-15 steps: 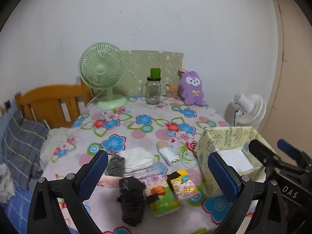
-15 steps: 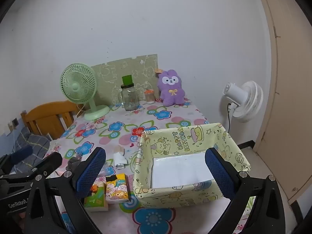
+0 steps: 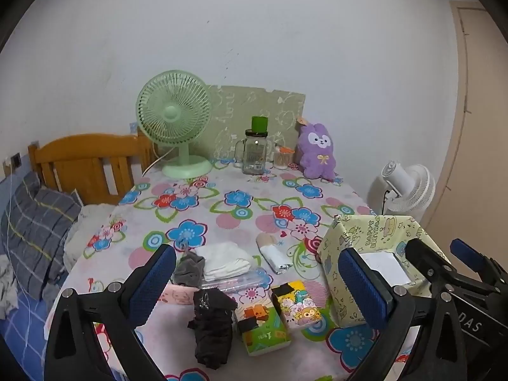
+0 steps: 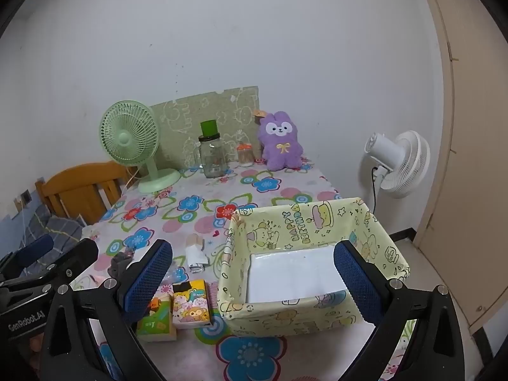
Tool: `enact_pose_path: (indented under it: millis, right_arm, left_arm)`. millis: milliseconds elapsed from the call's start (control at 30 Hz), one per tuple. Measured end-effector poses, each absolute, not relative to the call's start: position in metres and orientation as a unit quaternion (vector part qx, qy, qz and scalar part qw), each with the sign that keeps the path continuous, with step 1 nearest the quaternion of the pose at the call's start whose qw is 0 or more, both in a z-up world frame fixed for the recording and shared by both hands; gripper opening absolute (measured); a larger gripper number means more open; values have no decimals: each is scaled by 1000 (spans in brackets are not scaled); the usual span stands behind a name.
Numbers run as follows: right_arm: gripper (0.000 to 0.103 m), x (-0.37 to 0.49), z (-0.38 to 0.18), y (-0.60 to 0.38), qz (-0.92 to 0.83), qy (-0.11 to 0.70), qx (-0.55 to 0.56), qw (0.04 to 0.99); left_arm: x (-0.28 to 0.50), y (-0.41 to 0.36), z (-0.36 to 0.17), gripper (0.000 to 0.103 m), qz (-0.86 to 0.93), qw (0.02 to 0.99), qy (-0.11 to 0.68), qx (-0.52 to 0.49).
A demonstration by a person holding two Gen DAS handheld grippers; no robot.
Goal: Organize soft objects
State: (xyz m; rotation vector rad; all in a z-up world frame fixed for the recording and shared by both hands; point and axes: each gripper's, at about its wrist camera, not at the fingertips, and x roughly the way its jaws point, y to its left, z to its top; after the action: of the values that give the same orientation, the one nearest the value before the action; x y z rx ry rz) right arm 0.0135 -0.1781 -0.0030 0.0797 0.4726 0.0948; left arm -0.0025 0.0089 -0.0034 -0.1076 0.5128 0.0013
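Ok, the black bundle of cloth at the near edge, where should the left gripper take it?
Grip the black cloth bundle across its narrow middle, coming from above with the open left gripper. It lies lengthwise toward the camera, so the jaws would likely span its short width; the tissue pack sits close on its right, so keep that finger tight in.

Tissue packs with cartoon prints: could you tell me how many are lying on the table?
2. The green tissue pack lies near the front edge beside the black cloth; the yellow tissue pack lies just right of it, next to the box. Others may be hidden behind the grippers.
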Motion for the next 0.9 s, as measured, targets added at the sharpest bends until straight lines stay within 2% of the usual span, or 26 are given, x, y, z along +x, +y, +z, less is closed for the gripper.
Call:
enact_pose_path:
  millis: [900]
  right_arm:
    - [103, 12, -3, -177, 49, 235, 38, 970]
  left_arm:
    - [1, 4, -9, 100, 1, 967, 254, -21]
